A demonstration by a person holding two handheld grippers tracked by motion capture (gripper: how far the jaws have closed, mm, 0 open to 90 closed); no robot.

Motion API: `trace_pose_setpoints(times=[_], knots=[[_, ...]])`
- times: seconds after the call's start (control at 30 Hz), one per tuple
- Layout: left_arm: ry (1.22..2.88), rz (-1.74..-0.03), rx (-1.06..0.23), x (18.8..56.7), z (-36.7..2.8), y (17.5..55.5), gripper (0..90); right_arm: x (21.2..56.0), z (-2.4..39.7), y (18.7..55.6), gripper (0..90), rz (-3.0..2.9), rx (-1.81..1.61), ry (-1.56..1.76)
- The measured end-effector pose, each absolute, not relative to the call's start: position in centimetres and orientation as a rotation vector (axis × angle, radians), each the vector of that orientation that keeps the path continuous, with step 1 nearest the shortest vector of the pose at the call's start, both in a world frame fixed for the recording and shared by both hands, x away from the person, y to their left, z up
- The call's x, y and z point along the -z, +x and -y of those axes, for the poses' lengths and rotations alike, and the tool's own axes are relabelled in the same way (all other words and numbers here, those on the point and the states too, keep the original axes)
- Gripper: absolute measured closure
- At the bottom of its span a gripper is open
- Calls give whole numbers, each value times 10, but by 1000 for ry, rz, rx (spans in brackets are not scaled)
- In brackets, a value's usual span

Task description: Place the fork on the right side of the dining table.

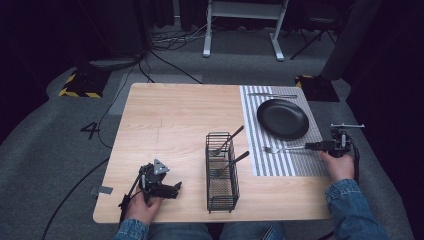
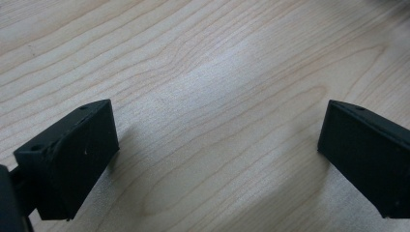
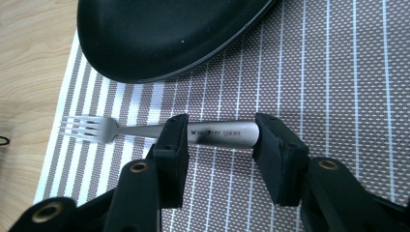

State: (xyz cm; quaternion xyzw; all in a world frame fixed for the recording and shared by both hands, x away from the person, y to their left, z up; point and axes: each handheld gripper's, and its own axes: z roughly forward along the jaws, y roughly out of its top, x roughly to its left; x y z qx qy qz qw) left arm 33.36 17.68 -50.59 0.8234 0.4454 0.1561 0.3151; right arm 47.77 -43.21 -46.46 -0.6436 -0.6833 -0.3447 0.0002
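Right gripper point(image 1: 314, 146) is at the desk's right edge, over the striped placemat point(image 1: 260, 160). In the right gripper view the fork point(image 3: 145, 133) lies flat on the mat, tines toward the mat's left border, handle running crosswise between the jaws. Jaws stand half apart with the handle's end section in the gap. One jaw sits over the handle's middle, the other at its end; we can't tell if the pads actually press on it, so we don't call it a grip.

Black plate point(image 1: 283, 118) sits on the mat just beyond the fork, toward the far right corner. A knife point(image 1: 272, 95) lies past the plate by the far edge.

Left gripper point(image 1: 172, 190) is near the desk's front edge, left of the wire caddy point(image 1: 221, 197). Its jaws are wide apart over bare wood, nothing between them.

The caddy stands mid-desk toward the front edge, two more forks point(image 1: 227, 142) leaning out of its far compartment.
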Motion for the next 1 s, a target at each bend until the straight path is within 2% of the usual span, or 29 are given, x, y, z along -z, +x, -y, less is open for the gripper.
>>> trace_pose_setpoints(times=[1.0], knots=[[2169, -1174, -409, 506, -177, 334, 8, 469, 437, 478, 519, 2128, 1082, -2091]])
